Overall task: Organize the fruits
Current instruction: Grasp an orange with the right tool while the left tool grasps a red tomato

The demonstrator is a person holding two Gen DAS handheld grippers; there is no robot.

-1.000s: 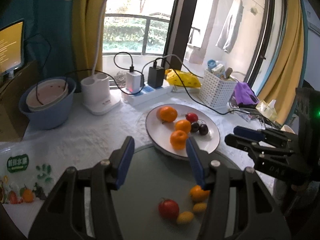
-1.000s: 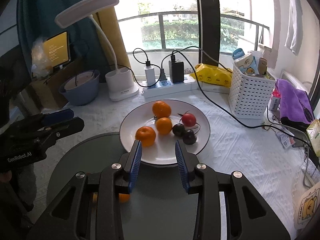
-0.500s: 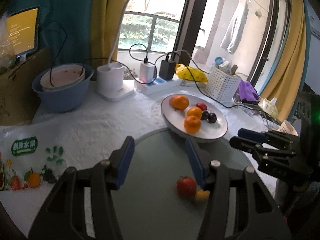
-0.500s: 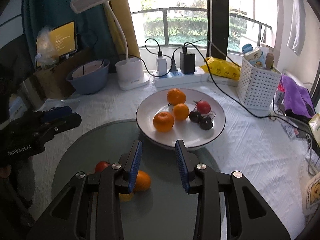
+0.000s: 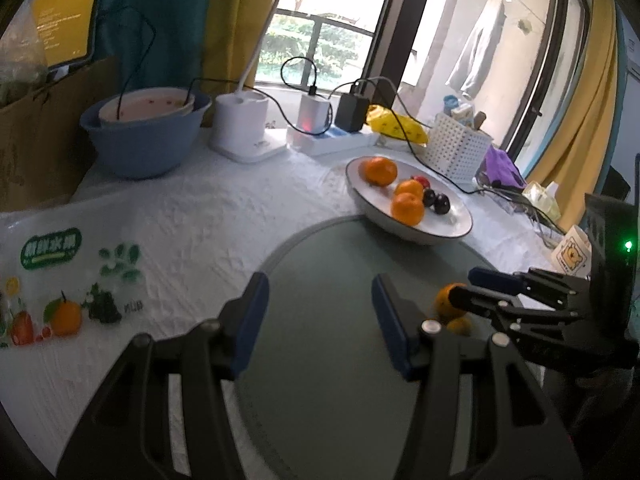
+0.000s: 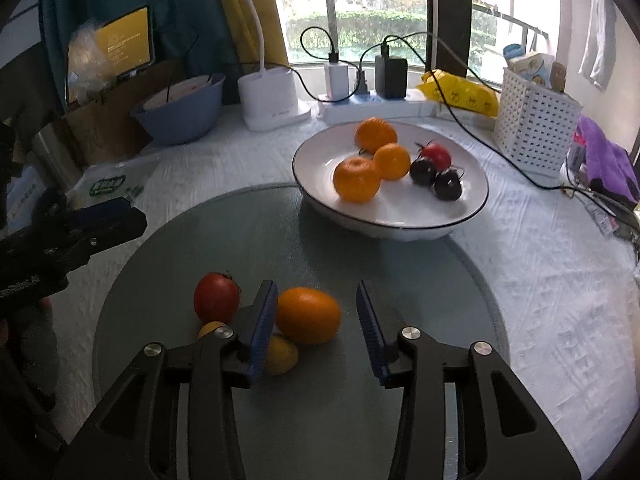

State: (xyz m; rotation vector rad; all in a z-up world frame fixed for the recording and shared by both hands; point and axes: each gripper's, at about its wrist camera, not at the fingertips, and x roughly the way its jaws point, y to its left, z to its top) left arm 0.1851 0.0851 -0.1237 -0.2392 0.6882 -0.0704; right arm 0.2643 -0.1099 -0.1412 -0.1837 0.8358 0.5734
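Over the glass, both the left claw (image 5: 318,316) and the right claw (image 6: 316,324) gape; bag lettering unreadable.

In your left wrist view, the right gripper (image 5: 476,290) covers part of the orange (image 5: 447,302) on the glass turntable (image 5: 320,264), and the small yellow fruit (image 5: 460,326) below it shows only as a sliver. Your right wrist view hides half of one yellow fruit (image 6: 282,354) behind the left finger (image 6: 264,320); another (image 6: 210,328) barely peeks out. The lamp (image 6: 256,32) head is cut off at the top edge. The yellow screen (image 6: 126,42) text is too small to read.
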